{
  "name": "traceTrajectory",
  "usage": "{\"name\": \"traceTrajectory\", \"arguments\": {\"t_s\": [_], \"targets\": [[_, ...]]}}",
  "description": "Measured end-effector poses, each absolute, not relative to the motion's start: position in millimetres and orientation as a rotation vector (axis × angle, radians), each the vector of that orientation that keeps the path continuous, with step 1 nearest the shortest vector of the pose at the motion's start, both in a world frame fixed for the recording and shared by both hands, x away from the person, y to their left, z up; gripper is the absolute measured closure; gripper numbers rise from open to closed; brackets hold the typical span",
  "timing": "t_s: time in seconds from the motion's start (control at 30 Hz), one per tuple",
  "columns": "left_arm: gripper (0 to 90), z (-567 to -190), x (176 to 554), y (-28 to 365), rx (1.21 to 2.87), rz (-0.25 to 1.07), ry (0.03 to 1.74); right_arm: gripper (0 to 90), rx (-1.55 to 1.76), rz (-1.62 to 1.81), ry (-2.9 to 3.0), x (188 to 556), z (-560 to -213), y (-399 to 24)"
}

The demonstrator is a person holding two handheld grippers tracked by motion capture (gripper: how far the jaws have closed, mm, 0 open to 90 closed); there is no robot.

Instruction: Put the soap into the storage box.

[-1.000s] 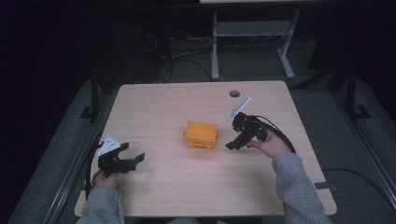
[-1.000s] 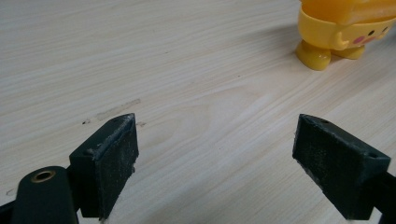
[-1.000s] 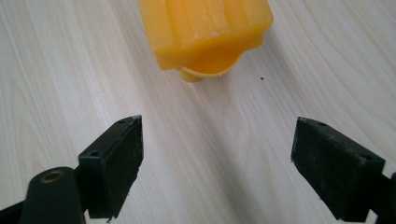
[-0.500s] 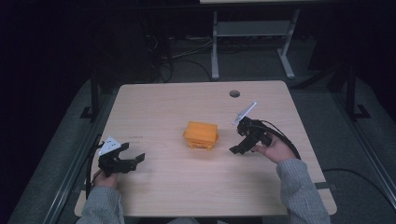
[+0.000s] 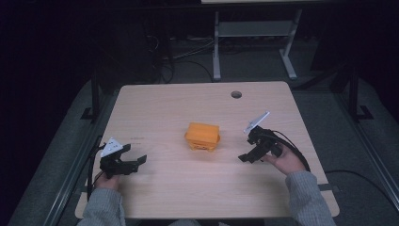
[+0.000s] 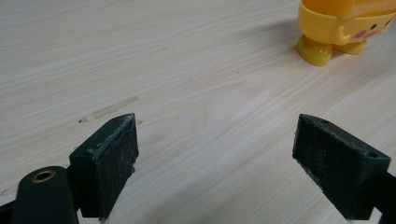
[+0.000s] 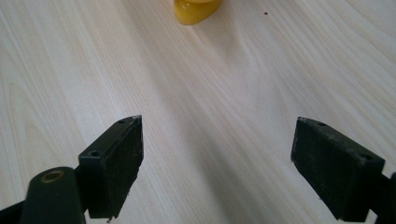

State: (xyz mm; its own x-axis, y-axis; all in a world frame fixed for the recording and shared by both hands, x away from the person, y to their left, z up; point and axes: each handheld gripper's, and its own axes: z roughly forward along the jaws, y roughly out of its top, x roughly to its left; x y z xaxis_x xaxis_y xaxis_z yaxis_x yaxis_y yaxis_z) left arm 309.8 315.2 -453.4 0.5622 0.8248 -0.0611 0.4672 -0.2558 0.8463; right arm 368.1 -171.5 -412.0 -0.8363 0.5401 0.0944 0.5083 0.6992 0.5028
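I saw an orange-yellow toy (image 5: 203,136) near the middle of the table (image 5: 179,103), a blocky plastic figure with stubby rounded feet and a pink cheek spot visible in the left gripper view (image 6: 344,25). My left gripper (image 5: 134,160) sat at about eight o'clock from the toy, jaws spread wide over bare wood, holding nothing. My right gripper (image 5: 247,157) sat at about four o'clock, also spread wide and empty, touching nothing I could see. The toy's long axis ran roughly nine to three; its face seemed turned toward six o'clock.
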Motion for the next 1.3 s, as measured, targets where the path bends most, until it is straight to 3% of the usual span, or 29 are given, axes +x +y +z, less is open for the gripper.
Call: {"name": "traceTrajectory", "arguments": {"t_s": [1.3], "targets": [[13.8, -456.3, 309.4, 311.5, 1.921, 0.509, 1.039, 16.6, 1.111, 0.884, 2.719, 320.0, -446.6, -239.8]]}}
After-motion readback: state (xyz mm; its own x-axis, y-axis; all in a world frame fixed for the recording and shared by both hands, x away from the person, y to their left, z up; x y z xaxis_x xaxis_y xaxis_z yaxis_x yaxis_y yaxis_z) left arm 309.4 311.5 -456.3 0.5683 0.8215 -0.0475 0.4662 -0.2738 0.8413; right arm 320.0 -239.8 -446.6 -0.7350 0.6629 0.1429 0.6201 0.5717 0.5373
